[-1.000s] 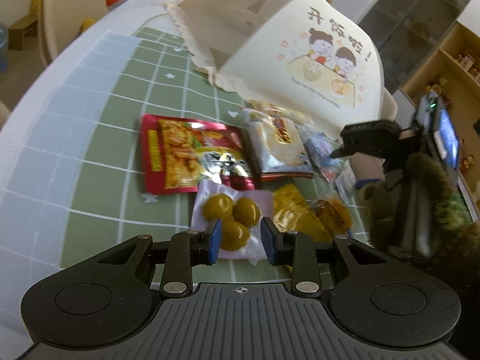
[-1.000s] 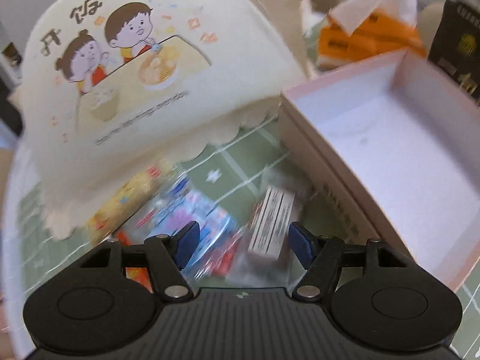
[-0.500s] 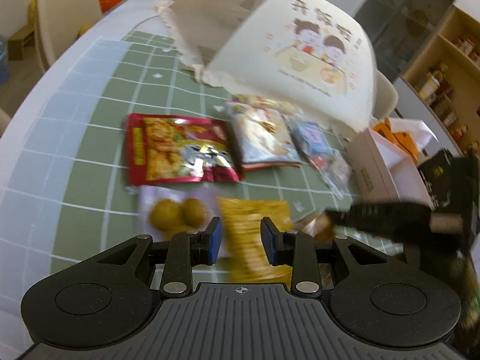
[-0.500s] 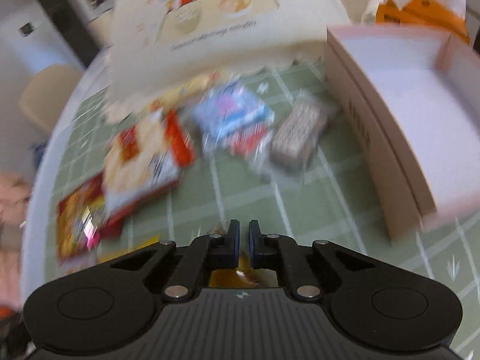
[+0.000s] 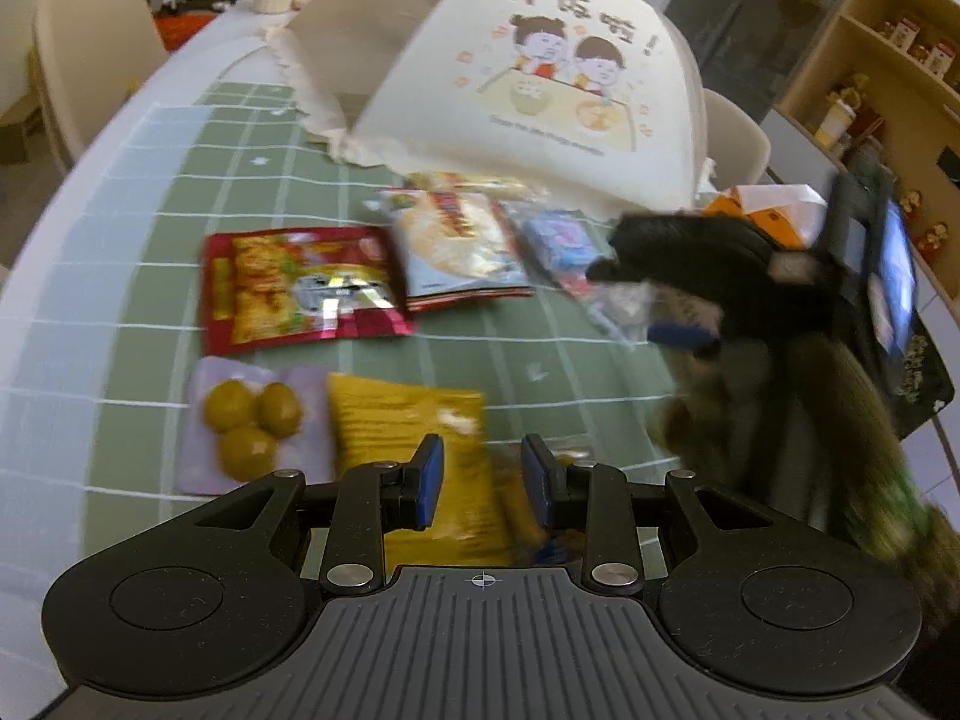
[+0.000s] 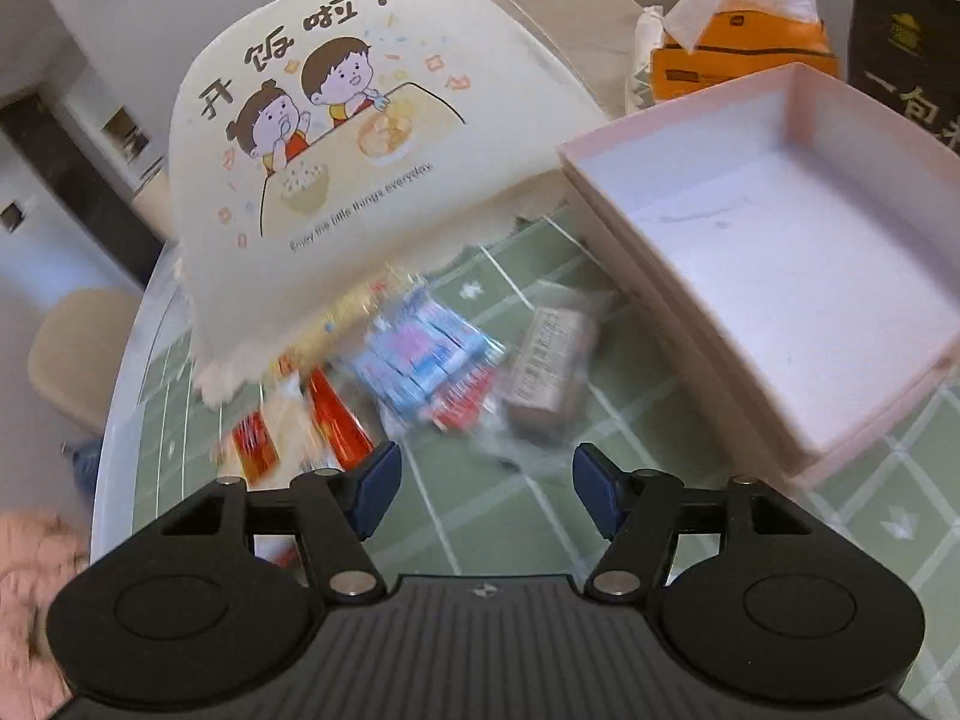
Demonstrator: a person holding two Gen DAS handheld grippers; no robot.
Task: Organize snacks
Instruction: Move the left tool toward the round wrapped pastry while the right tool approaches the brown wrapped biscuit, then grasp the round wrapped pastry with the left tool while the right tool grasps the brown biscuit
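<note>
Snack packets lie on the green checked mat: a red packet [image 5: 300, 288], a clear pack of green olives [image 5: 252, 420], a yellow packet [image 5: 408, 438], a white-and-red pack [image 5: 456, 240] and a blue-pink pack [image 5: 555, 237]. My left gripper [image 5: 483, 462] hovers above the yellow packet, jaws at their narrowest, gripping nothing. My right gripper [image 6: 483, 468] is opening, with nothing between its jaws. Just beyond it lie the blue-pink pack [image 6: 420, 360] and a small wrapped bar [image 6: 549, 372]. An open pink box [image 6: 780, 276] stands to the right. The right gripper [image 5: 642, 300] also shows in the left wrist view.
A cream food cover [image 6: 360, 138] with a cartoon print rises behind the snacks and overhangs some of them. An orange tissue pack [image 6: 738, 54] and a black bag [image 6: 906, 42] stand behind the box. A beige chair [image 5: 90, 60] sits at the table's far left edge.
My left gripper has slid right, from over the olive pack to over the yellow packet. My right gripper was open, shut half a second ago while swinging away, and is open again.
</note>
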